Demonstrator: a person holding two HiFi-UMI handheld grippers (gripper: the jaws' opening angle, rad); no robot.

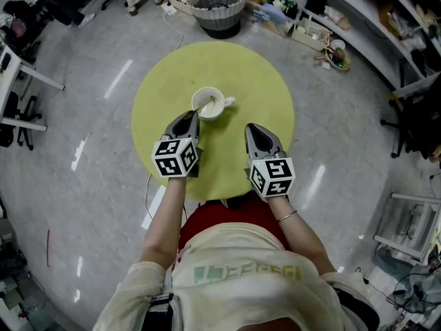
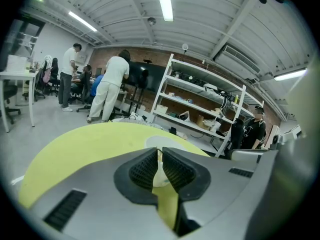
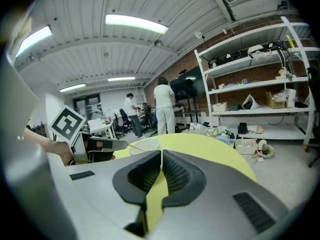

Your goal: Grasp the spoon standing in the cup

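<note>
Left gripper (image 1: pixel 192 115) first: its jaws are pinched nearly together on the thin handle of the spoon (image 1: pixel 204 105), which leans out over the near-left rim of the white cup (image 1: pixel 222 109). That cup sits close to the middle of the round yellow-green table (image 1: pixel 207 64), just ahead of both grippers. Over to the right gripper (image 1: pixel 251 127), low over the table near the cup, jaws closed tip to tip with nothing between them.

Low in the frame, the left gripper (image 2: pixel 160 150) has its jaws pinched on a thin pale sliver, apparently the spoon (image 2: pixel 159 154), above the yellow-green table (image 2: pixel 90 139). People (image 2: pixel 112 89) stand at upper left.
</note>
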